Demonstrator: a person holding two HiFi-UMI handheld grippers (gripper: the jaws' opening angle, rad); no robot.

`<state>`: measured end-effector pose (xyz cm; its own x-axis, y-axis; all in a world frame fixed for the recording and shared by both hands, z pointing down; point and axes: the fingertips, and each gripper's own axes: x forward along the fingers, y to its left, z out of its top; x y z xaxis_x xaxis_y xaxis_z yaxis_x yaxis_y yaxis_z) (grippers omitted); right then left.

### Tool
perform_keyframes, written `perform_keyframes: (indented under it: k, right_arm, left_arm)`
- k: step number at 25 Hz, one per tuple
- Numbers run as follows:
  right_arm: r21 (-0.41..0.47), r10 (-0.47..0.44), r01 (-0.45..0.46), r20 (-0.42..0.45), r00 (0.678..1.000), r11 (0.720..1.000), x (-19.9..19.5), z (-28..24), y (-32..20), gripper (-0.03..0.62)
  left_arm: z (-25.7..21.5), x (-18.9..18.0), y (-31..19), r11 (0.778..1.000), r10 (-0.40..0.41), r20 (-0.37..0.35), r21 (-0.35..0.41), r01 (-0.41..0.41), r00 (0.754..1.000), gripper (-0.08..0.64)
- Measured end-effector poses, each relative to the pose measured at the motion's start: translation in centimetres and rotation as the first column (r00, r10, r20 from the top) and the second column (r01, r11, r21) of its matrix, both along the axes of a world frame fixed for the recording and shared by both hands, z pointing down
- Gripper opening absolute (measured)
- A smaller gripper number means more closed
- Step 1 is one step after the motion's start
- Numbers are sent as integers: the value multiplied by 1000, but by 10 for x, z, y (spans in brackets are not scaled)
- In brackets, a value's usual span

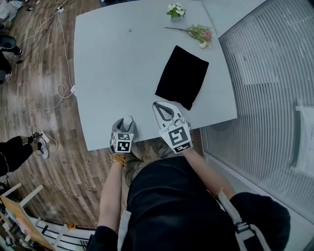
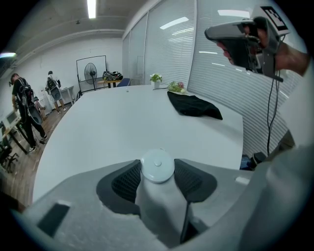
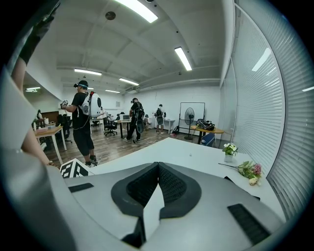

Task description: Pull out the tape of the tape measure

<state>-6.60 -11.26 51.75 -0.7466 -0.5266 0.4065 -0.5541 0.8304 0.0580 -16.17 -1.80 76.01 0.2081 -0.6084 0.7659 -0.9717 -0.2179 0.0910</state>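
The left gripper (image 1: 125, 123) tips steeply down at the near edge of the pale grey surface (image 1: 113, 63). Its jaws stand wide, with a small round white plastic tape measure (image 2: 157, 167) between them. The measure's flat disc face, with a small stud at its centre, looks up toward this gripper's camera. The two dark ribbed pads (image 2: 127, 180) seem to press on its rim from either side, though the line of contact is too fine to be sure of. A beaded amber bracelet (image 1: 117, 159) circles the wrist behind this gripper.

The right gripper (image 3: 156, 165) is just beside the left one, on its right, and points gently downward. Its jaws are closed tip to tip with nothing between them. Seen from the left gripper view, it hangs in the air above the surface with a dark cable dangling beneath it.

Just beyond the right gripper's tips a folded black cloth (image 1: 182, 76) lies flat on the surface. Farther out past the cloth lies a cut stem of pink and white flowers (image 1: 201, 34). To the left of that stem a small white pot of white blossoms (image 1: 175, 11) stands upright. To the right of the right gripper runs a wall of pale slatted blinds (image 1: 265, 73).
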Motion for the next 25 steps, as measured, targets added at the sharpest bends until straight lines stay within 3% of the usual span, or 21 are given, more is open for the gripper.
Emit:
perform_keyframes:
  k: [13,25]
  right_arm:
    - [9,-4,4,23,1000,1000,1,-3,-3,2]
    - [18,21,-22,49,999,1000,10,-8,-12,2]
  left_arm:
    - [-39,8,2,1000,-10,-36,19,11,999,227]
    - [-117,15,1,992,55,-35,112,-51,998,229]
